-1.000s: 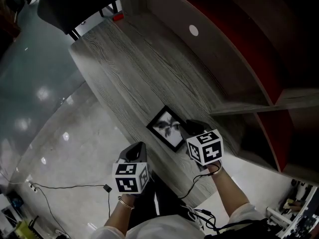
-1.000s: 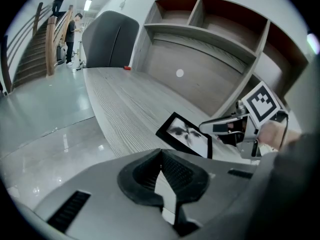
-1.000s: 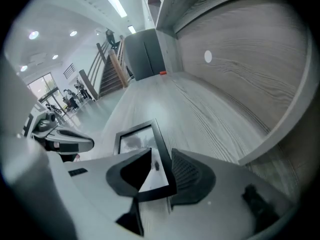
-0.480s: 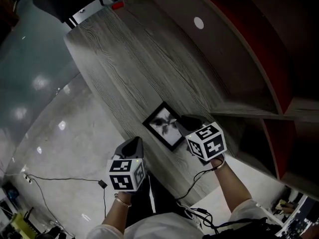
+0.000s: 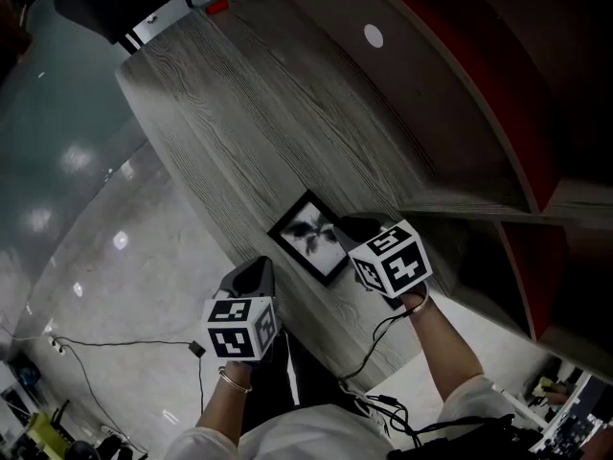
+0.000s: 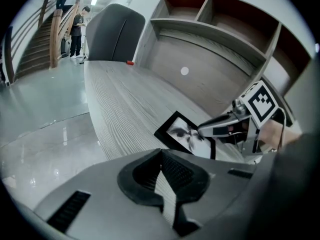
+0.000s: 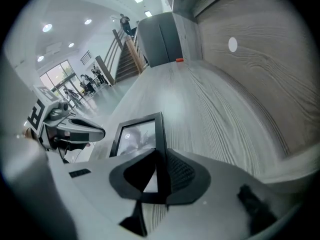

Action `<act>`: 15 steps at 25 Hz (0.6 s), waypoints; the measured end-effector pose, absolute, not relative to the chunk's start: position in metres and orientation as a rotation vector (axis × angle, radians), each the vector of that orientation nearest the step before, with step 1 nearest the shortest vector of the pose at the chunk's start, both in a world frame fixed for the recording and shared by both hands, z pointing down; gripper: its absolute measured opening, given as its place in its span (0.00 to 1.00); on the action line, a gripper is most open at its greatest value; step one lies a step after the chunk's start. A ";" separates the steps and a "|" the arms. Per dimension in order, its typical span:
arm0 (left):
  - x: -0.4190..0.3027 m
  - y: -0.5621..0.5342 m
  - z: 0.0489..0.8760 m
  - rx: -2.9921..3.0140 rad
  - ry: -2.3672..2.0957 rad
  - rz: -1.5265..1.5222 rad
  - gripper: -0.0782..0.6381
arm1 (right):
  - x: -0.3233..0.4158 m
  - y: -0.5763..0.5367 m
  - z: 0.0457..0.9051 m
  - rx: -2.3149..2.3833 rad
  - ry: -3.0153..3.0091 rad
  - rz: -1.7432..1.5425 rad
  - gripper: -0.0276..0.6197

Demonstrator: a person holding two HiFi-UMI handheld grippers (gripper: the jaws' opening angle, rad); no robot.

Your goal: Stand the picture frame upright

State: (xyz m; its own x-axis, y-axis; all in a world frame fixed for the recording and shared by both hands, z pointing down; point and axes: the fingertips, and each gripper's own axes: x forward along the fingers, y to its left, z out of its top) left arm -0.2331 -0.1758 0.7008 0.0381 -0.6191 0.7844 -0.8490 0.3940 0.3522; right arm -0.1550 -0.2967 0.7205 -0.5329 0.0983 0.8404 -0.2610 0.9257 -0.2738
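- The right gripper (image 7: 159,156) has its two jaws squeezed onto one side edge of the picture frame (image 7: 137,136). The black edge sits right between them.
- From the head view, the right gripper (image 5: 345,232) touches the side of the picture frame (image 5: 308,238) that is nearest the shelf (image 5: 498,132).
- The picture frame lies low on the grey wood table (image 5: 259,103) with its picture facing up. It is not standing.
- The left gripper (image 6: 161,152) has its jaws pressed together at the tips, and nothing is in them.
- The left gripper (image 5: 259,268) is near the edge of the table, just beside the frame but not touching it. The frame is between the two grippers.
- In front of the left gripper, past the picture frame (image 6: 185,134), the table runs far away.
- A white dot (image 5: 374,35) is on the wood wall (image 5: 421,94) behind the table, well ahead of the right gripper.
- A small red thing (image 5: 217,7) sits at the far end of the table.
- To the left of the left gripper is a shiny floor (image 5: 96,209) with a thin cable (image 5: 124,357) on it.
- Far off on that side are stairs (image 6: 35,39).
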 end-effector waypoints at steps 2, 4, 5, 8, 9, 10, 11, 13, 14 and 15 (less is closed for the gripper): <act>-0.231 -0.174 0.700 1.308 -1.661 0.298 0.13 | -0.153 -0.297 0.720 0.123 -2.082 0.448 0.17; -0.230 -0.171 0.699 1.302 -1.660 0.302 0.13 | -0.151 -0.295 0.720 0.140 -2.081 0.460 0.17; -0.230 -0.170 0.698 1.300 -1.661 0.305 0.13 | -0.150 -0.294 0.720 0.155 -2.083 0.480 0.17; -0.232 -0.165 0.691 1.298 -1.669 0.309 0.13 | -0.147 -0.293 0.718 0.218 -2.096 0.548 0.17; -0.233 -0.164 0.689 1.298 -1.673 0.308 0.13 | -0.145 -0.293 0.717 0.242 -2.100 0.558 0.17; -0.234 -0.162 0.687 1.299 -1.677 0.307 0.13 | -0.143 -0.294 0.716 0.268 -2.104 0.562 0.17; -0.235 -0.159 0.687 1.301 -1.681 0.308 0.13 | -0.142 -0.295 0.714 0.292 -2.109 0.564 0.17; -0.238 -0.154 0.686 1.302 -1.683 0.313 0.13 | -0.140 -0.295 0.708 0.338 -2.121 0.570 0.17; -0.238 -0.151 0.685 1.303 -1.682 0.315 0.13 | -0.139 -0.294 0.704 0.358 -2.129 0.577 0.17; -0.238 -0.149 0.683 1.308 -1.681 0.315 0.13 | -0.137 -0.293 0.699 0.380 -2.137 0.586 0.17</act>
